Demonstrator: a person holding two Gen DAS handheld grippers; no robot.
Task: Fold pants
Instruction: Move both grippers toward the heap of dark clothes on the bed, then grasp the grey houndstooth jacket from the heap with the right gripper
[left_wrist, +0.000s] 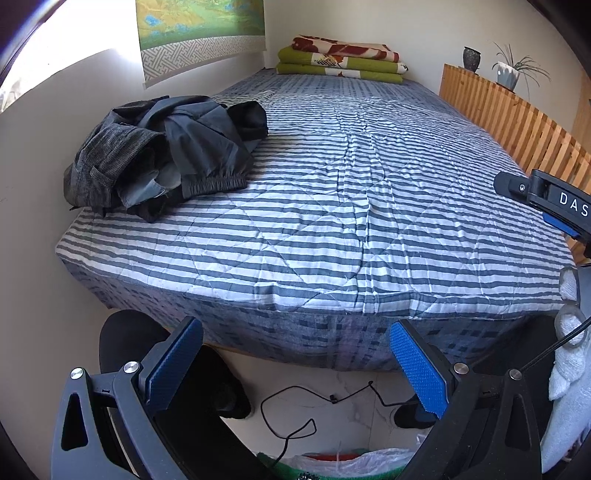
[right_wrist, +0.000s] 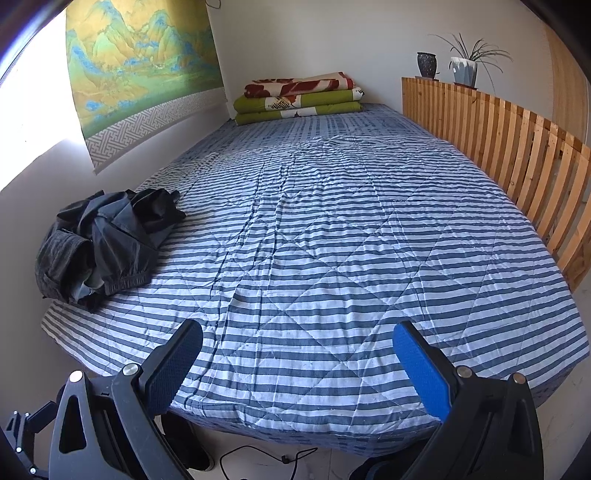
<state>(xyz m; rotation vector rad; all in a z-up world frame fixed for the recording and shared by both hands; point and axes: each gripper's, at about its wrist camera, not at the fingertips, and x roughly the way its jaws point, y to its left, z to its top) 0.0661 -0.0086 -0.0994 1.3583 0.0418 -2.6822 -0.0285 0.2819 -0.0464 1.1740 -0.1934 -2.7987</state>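
Note:
Dark pants (left_wrist: 166, 151) lie crumpled in a heap with other dark clothing at the near left corner of the striped bed (left_wrist: 351, 206), against the wall. The same pants (right_wrist: 107, 240) show at the left in the right wrist view. My left gripper (left_wrist: 295, 358) is open and empty, hanging in front of the bed's foot, above the floor. My right gripper (right_wrist: 297, 362) is open and empty too, held over the near edge of the bed (right_wrist: 332, 258). Both grippers are well apart from the heap. Part of the right gripper's body (left_wrist: 546, 199) shows at the right edge of the left wrist view.
Folded blankets (right_wrist: 299, 98) are stacked at the far end. A wooden slatted rail (right_wrist: 509, 162) runs along the bed's right side, with a potted plant (right_wrist: 465, 62) on it. A black cable (left_wrist: 317, 410) and a plastic bag (left_wrist: 351, 461) lie on the floor. A white-gloved hand (left_wrist: 565, 354) shows at the right.

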